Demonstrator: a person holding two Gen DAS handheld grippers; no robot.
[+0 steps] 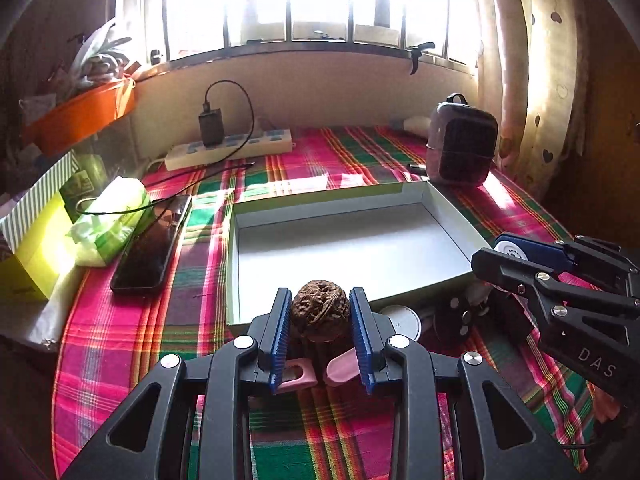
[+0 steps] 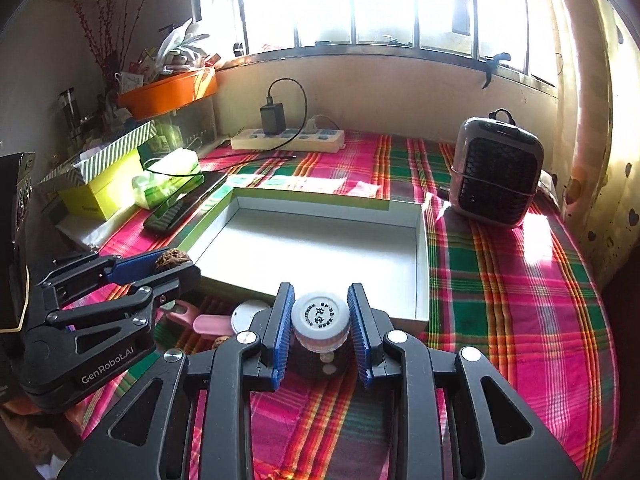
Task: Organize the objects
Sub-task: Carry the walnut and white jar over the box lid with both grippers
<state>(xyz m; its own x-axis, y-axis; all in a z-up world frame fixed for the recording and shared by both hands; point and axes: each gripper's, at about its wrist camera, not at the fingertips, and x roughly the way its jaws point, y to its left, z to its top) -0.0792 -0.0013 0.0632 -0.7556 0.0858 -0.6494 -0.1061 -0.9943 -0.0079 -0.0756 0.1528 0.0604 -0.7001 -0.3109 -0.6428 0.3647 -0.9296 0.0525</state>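
My left gripper [image 1: 320, 314] is shut on a brown wrinkled walnut [image 1: 320, 310], lifted just before the near edge of a shallow white box [image 1: 340, 246] that has nothing inside it. My right gripper [image 2: 320, 318] is shut on a small bottle with a white printed cap [image 2: 320, 314], also near that box's [image 2: 312, 256] front edge. In the right wrist view the left gripper [image 2: 176, 264] with the walnut [image 2: 172, 258] shows at the left. The right gripper [image 1: 500, 256] and the white cap [image 1: 510, 250] appear at the right of the left wrist view.
On the plaid cloth below lie a pink clip [image 2: 208, 322], a round white lid [image 2: 250, 314] and another walnut [image 2: 220, 342]. A phone [image 1: 152, 240], tissue pack [image 1: 108, 220] and yellow box [image 1: 36, 248] sit left. A power strip [image 1: 228, 148] and small heater [image 2: 496, 172] stand behind.
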